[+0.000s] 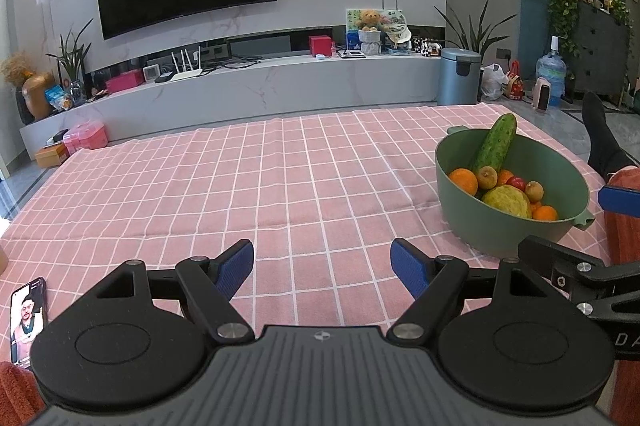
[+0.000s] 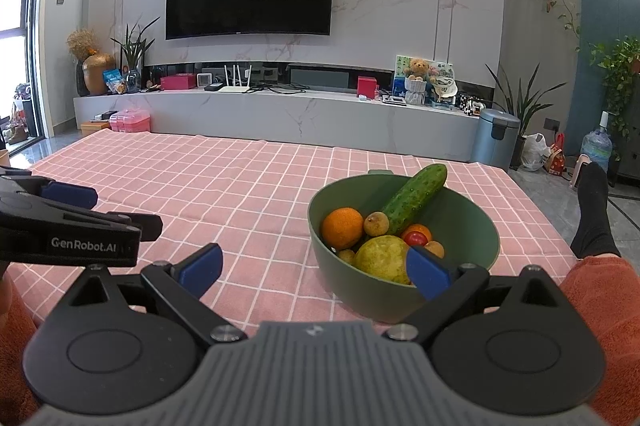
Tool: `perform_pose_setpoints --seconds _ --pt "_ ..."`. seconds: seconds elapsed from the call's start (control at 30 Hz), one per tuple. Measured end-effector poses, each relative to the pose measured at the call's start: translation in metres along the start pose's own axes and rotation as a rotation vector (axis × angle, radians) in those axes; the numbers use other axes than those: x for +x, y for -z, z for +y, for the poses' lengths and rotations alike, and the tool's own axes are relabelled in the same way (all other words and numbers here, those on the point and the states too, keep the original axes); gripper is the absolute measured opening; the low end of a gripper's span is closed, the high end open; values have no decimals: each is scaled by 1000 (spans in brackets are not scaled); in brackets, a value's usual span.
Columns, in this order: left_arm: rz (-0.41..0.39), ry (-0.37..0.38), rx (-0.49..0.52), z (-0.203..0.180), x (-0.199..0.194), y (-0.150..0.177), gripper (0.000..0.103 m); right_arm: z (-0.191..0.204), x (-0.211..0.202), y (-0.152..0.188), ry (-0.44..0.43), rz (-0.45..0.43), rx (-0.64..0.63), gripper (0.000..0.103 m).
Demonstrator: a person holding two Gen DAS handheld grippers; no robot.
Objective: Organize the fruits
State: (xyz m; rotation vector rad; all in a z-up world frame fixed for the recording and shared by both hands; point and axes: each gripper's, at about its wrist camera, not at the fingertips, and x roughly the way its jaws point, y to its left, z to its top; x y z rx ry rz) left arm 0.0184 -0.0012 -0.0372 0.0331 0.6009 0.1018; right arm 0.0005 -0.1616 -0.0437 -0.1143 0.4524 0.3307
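A green bowl [image 1: 464, 214] [image 2: 472, 226] stands on the pink checked cloth [image 1: 280, 185] [image 2: 224, 193]. It holds a cucumber [image 1: 494, 141] [image 2: 414, 197] leaning on the far rim, oranges [image 1: 464, 181] [image 2: 342, 228], a yellow-green fruit [image 1: 506, 201] [image 2: 382, 258], a red fruit [image 1: 517, 182] [image 2: 415, 238] and small brown fruits [image 1: 487, 177] [image 2: 375, 224]. My left gripper [image 1: 322, 268] is open and empty, left of the bowl. My right gripper [image 2: 316, 268] is open and empty; its right finger [image 2: 428, 272] overlaps the bowl's near rim in the view.
A phone [image 1: 28, 318] lies on the cloth at the near left. My left gripper's body [image 2: 68, 226] shows at the left of the right wrist view. Beyond the cloth stand a TV bench [image 2: 280, 109], a bin [image 2: 495, 139] and plants. A socked foot [image 2: 594, 209] rests at the right.
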Motion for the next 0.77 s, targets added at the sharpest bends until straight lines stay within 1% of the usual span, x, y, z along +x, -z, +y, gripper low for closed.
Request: perform_pose_setpoints --seconds 0.57,0.77 --pt "-4 -3 -2 1 -1 -1 92 0 0 1 0 1 1 94" --pt "-23 -17 -4 3 -6 -4 91 0 1 1 -1 1 1 94"
